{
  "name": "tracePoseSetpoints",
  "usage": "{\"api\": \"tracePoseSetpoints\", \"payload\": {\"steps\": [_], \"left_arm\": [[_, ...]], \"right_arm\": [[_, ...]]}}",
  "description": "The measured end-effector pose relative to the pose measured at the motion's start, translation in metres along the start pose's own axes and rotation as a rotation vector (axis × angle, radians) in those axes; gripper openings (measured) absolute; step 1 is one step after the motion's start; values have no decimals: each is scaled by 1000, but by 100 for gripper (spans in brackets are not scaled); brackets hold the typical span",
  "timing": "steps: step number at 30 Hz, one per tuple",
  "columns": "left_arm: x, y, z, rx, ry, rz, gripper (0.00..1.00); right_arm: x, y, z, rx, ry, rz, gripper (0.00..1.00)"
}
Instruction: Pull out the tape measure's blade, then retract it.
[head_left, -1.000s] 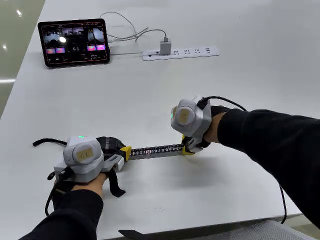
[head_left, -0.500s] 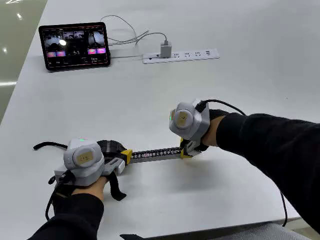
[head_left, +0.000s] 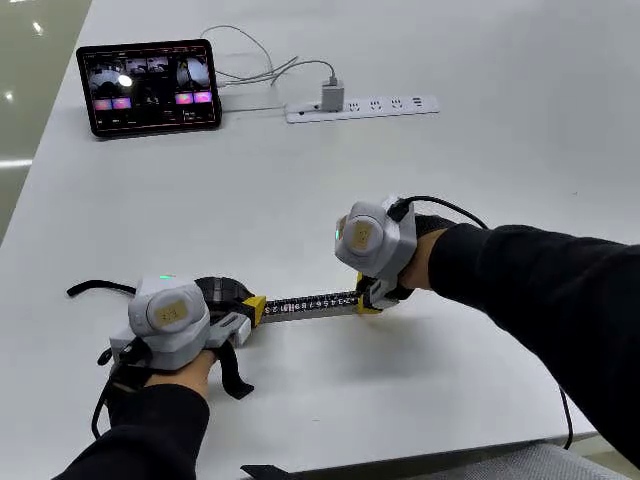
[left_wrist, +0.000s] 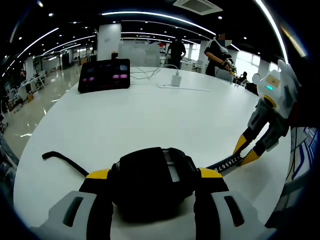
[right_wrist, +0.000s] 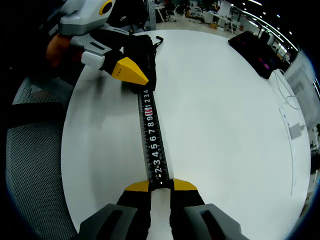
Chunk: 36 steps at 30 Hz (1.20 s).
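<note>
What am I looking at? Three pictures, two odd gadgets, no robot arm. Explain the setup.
No robot here: a person holds a two-jaw gripper in each hand. The wide picture is the head view, from a camera on the person's head looking down at a white table. The two round pictures come from fisheye cameras riding on the grippers, looking along their jaws. The left gripper is shut on the black tape measure case, which rests on the table. The right gripper pinches the end of the blade, pulled partway out and stretched between the two grippers. Farther back lie a lit tablet and a power strip with a white charger plugged in.
</note>
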<state>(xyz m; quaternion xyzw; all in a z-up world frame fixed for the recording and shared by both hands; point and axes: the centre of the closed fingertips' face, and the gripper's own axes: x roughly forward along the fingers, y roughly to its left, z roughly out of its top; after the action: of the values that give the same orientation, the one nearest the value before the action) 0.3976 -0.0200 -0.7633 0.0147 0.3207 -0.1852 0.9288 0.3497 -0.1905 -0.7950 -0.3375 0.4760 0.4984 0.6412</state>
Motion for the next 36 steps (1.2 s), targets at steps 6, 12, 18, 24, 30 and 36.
{"api": "tracePoseSetpoints", "payload": {"steps": [6, 12, 18, 24, 30, 36], "left_arm": [[1, 0, 0, 9, 0, -2, 61], [0, 0, 1, 9, -10, -5, 61], [1, 0, 2, 4, -9, -3, 61], [2, 1, 2, 0, -6, -5, 61], [1, 1, 1, -1, -5, -4, 61], [1, 1, 1, -2, -5, -5, 61]], "right_arm": [[1, 0, 3, -2, -4, 1, 9], [2, 1, 6, -3, -5, -2, 9], [3, 1, 9, -6, -9, -2, 9], [4, 1, 11, -5, -14, -3, 10], [5, 1, 14, -4, -16, -2, 10], [5, 2, 15, -6, -19, -1, 10]]}}
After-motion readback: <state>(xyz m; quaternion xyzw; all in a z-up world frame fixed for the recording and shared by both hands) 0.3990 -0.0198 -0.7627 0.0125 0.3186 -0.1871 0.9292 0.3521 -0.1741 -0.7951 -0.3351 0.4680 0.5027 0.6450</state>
